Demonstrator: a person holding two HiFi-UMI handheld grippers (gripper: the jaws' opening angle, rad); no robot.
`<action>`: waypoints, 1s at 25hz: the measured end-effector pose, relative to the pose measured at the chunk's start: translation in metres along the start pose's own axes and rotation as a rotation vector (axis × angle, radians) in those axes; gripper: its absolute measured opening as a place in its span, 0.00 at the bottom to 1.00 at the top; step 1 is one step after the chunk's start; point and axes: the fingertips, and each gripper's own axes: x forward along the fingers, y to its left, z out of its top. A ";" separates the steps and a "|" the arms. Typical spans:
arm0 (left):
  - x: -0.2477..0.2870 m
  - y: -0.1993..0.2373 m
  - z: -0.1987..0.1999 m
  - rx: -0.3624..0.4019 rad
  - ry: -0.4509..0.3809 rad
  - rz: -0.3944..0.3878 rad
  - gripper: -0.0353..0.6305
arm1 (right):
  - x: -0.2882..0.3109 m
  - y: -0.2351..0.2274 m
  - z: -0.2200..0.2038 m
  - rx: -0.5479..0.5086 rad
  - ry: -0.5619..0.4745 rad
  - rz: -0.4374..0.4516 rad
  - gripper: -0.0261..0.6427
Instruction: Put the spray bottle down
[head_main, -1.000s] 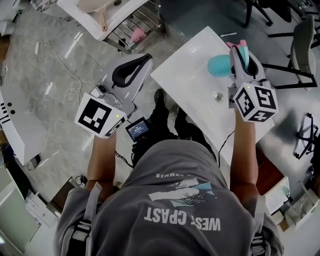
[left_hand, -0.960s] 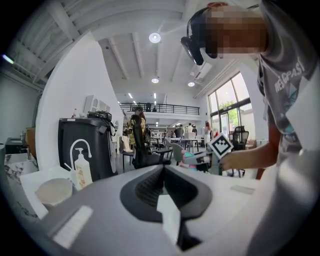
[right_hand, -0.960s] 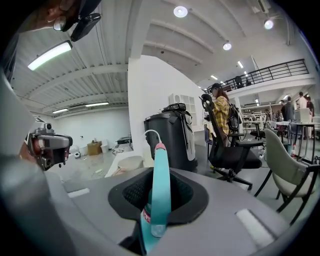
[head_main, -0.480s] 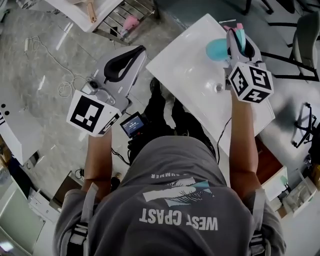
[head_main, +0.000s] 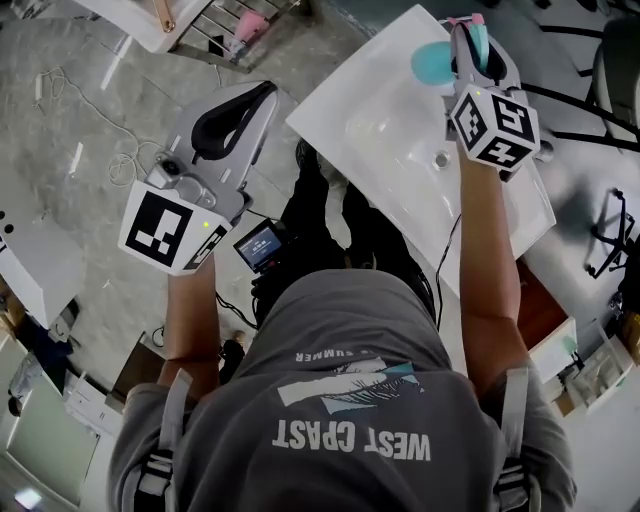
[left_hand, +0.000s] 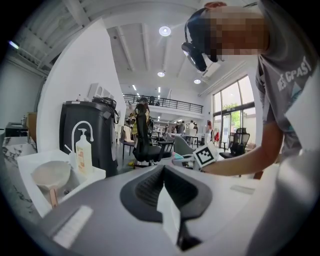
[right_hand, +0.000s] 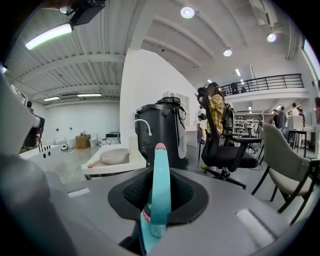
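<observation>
The step in hand looks like the set-down itself. The right gripper (head_main: 472, 40) is clamped on the bottle (head_main: 434, 62) over the far end of the sink (head_main: 350, 120), beyond the drain (head_main: 441, 158). I cannot tell whether the bottle's base touches the sink. A thin teal part with a pink tip stands between the jaws, and the round teal body sticks out beside them, on the side towards the sink's middle. The next move probably calls for seating the base flat on the sink, then parting the jaws and backing off without tipping it. The left gripper (head_main: 262, 98), jaws together and empty, hangs off the sink's left edge.
</observation>
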 end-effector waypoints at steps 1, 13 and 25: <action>0.000 0.000 -0.002 -0.004 0.004 -0.002 0.06 | 0.003 -0.001 -0.002 -0.001 -0.003 -0.005 0.14; 0.022 0.011 -0.031 -0.037 0.038 -0.012 0.06 | 0.050 -0.015 -0.037 -0.034 -0.014 -0.022 0.14; 0.032 0.019 -0.037 -0.051 0.045 -0.010 0.06 | 0.067 -0.019 -0.044 -0.054 -0.047 -0.016 0.14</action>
